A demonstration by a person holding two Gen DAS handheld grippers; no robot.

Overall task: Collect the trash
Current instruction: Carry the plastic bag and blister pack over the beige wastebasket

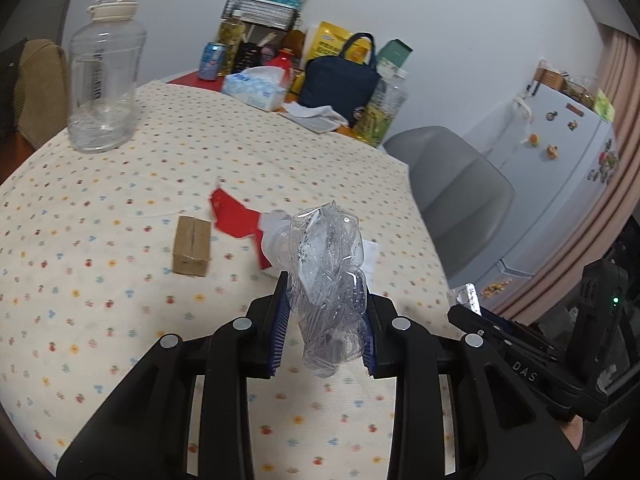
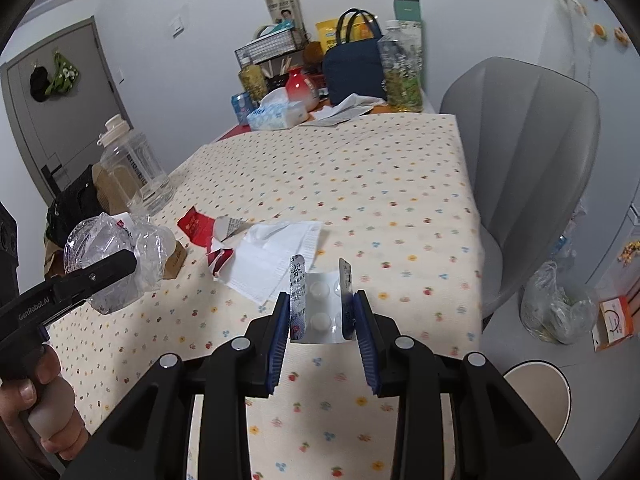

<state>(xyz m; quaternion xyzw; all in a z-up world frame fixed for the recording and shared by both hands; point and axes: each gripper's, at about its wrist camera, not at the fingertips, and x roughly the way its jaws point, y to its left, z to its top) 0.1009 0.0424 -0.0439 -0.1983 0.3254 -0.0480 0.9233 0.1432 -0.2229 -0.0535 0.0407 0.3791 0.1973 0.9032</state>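
My left gripper (image 1: 325,292) is shut on a crushed clear plastic bottle (image 1: 324,276) and holds it above the table; it also shows in the right wrist view (image 2: 108,256). My right gripper (image 2: 322,304) is shut on a bent silver pill blister pack (image 2: 320,304), whose end shows in the left wrist view (image 1: 466,296). On the dotted tablecloth (image 1: 120,200) lie a small cardboard box (image 1: 192,246), a torn red wrapper (image 1: 236,216) (image 2: 200,228) and a white face mask (image 2: 272,260).
A large clear water jug (image 1: 106,72) (image 2: 136,172) stands at the table's left. Tissue pack (image 1: 256,88), can, bottles and a navy bag (image 1: 340,80) crowd the far end. A grey chair (image 2: 528,160) stands right, a filled plastic bag (image 2: 556,308) on the floor.
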